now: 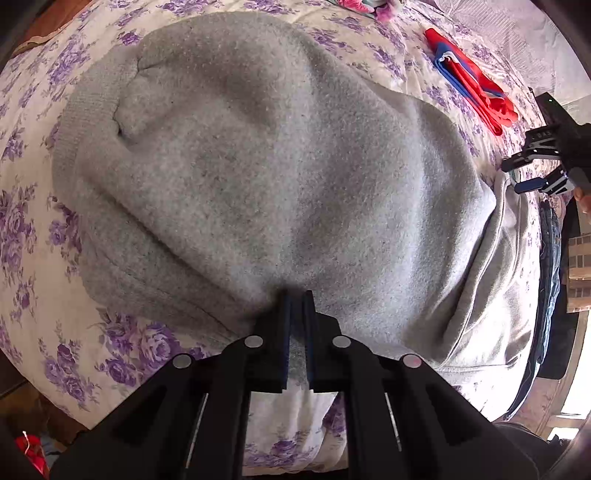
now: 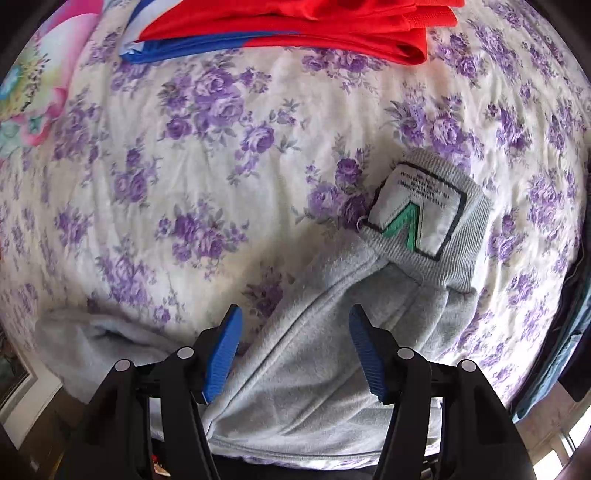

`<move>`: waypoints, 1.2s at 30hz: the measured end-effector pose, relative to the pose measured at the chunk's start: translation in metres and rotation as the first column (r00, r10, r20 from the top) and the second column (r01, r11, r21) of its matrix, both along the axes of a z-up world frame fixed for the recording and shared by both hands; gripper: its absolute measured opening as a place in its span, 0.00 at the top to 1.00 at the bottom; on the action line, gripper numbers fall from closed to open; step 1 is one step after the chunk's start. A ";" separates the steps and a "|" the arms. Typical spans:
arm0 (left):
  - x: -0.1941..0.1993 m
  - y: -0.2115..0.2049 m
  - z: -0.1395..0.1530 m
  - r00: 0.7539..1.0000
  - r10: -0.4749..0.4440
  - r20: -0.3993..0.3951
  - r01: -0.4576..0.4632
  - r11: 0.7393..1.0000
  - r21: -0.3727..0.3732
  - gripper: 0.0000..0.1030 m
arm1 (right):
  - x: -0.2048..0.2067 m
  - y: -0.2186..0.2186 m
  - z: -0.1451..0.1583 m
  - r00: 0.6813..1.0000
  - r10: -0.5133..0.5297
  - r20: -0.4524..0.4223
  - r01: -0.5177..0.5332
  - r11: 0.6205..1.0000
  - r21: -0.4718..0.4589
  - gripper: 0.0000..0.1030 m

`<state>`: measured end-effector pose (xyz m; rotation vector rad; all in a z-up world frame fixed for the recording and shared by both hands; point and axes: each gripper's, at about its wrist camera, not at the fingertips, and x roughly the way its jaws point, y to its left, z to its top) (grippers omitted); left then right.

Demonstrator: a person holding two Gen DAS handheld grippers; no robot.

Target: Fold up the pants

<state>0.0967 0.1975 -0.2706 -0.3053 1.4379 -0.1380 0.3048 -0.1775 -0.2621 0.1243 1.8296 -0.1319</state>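
Grey fleece pants (image 1: 266, 177) lie on a bed (image 1: 33, 229) covered in a white sheet with purple flowers. In the left wrist view they fill most of the frame, bunched into soft folds, with a ribbed cuff (image 1: 85, 122) toward the far left side of the bed. Their lower edge runs close to the bed's near edge.

The left gripper (image 1: 297, 295) points steeply down at that near edge, its two fingers drawn together and clamped on a pinch of the grey cloth. A thin strip of fabric shows between the blue pads; how much is caught is hidden by the fingers.

In the right wrist view another part of the pants appears, paler inside fabric turned out, with a ribbed band (image 2: 436, 221) bearing a white label (image 2: 417, 218) marked with a green arrow shape. The label's print is too small to read. The right gripper (image 2: 295, 317) is above this cloth with its fingers well apart and nothing pressed between the pads. The cloth's near end is cut off behind the gripper body.

A folded red and blue garment (image 2: 295, 29) lies toward the far edge, cut off by the frame. A bright pink patterned item (image 2: 33, 92) sits at the far left corner, only partly visible. Dark blue cloth (image 1: 550, 258) hangs at the right edge, hard to identify.
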 end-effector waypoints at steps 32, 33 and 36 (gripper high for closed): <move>0.017 -0.029 0.011 0.978 -0.188 -0.085 0.200 0.965 0.170 0.93 | -0.369 -0.150 -0.039 0.787 -0.534 0.310 0.390 0.819 0.421 0.93; 0.017 -0.031 0.016 0.977 -0.196 -0.084 0.208 0.960 0.187 0.93 | -0.370 -0.149 -0.035 0.787 -0.529 0.318 0.384 0.823 0.418 0.93; 0.012 -0.043 0.042 0.970 -0.241 -0.038 0.244 0.950 0.194 0.93 | -0.374 -0.144 -0.020 0.800 -0.492 0.342 0.350 0.847 0.399 0.93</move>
